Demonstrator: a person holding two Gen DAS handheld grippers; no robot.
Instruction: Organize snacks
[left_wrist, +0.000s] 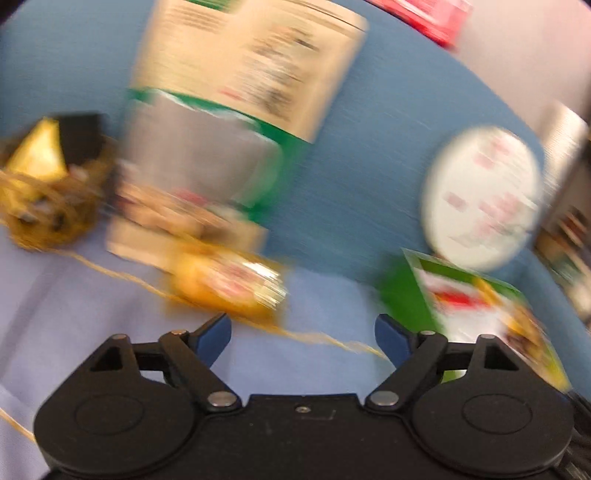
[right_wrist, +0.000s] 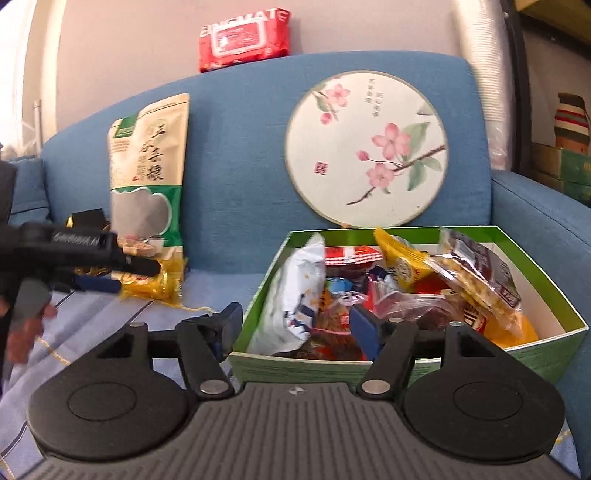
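Observation:
The left wrist view is blurred. My left gripper (left_wrist: 303, 336) is open, and a small yellow snack packet (left_wrist: 229, 284) lies on the sofa seat just beyond its fingertips, untouched. From the right wrist view the left gripper (right_wrist: 136, 277) reaches in from the left towards that yellow packet (right_wrist: 155, 284). My right gripper (right_wrist: 297, 328) is open over the near left corner of a green box (right_wrist: 406, 230), with nothing between its fingers. Several snack packets fill the box, among them a white and blue bag (right_wrist: 295, 295). The green box (left_wrist: 480, 314) also shows at the right of the left wrist view.
A tall cream and green bag (right_wrist: 147, 166) leans on the blue sofa back, beside a round flowered fan (right_wrist: 365, 147). A red wipes pack (right_wrist: 243, 37) sits on top of the sofa back. A yellow tasselled bundle (left_wrist: 40, 192) lies at the left. A person's hand (right_wrist: 26, 332) holds the left gripper.

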